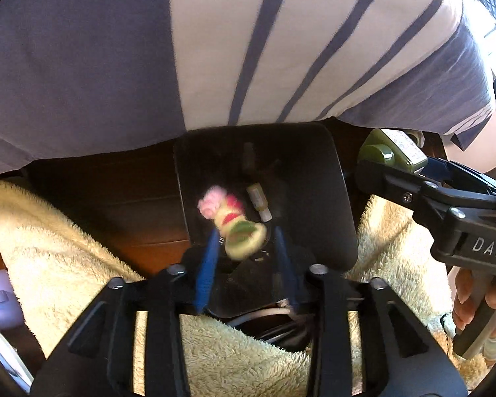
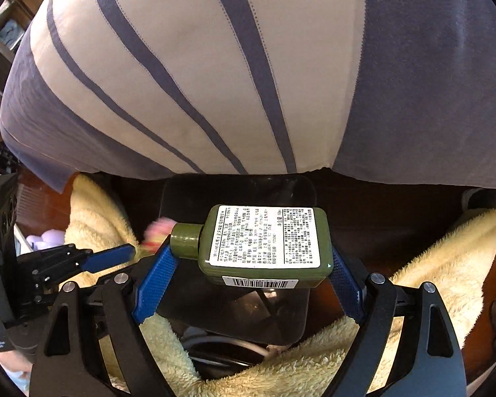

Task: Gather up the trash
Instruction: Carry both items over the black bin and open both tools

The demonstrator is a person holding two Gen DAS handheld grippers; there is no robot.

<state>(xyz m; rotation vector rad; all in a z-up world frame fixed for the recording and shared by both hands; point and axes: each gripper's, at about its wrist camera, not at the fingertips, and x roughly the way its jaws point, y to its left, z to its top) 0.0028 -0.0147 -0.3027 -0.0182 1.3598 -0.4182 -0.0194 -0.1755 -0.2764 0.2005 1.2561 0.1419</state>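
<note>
Right hand-held gripper [image 2: 253, 266] clamps the green bottle [image 2: 264, 243] end to end, cap to base, above the black bin [image 2: 188, 192]; it looks like stiff, smooth plastic, likely light, so a grip across its flat sides would slip less. Left hand-held gripper [image 1: 246, 241] stands part open, a soft, blurred wrapper [image 1: 234, 221] loose between its fingers over the bin.

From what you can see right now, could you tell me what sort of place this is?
Probably a room in a home, with the person seated. A wooden floor lies beneath a black bin, a fluffy cream fabric is spread either side of it, and what looks like a shelf stands behind.
</note>
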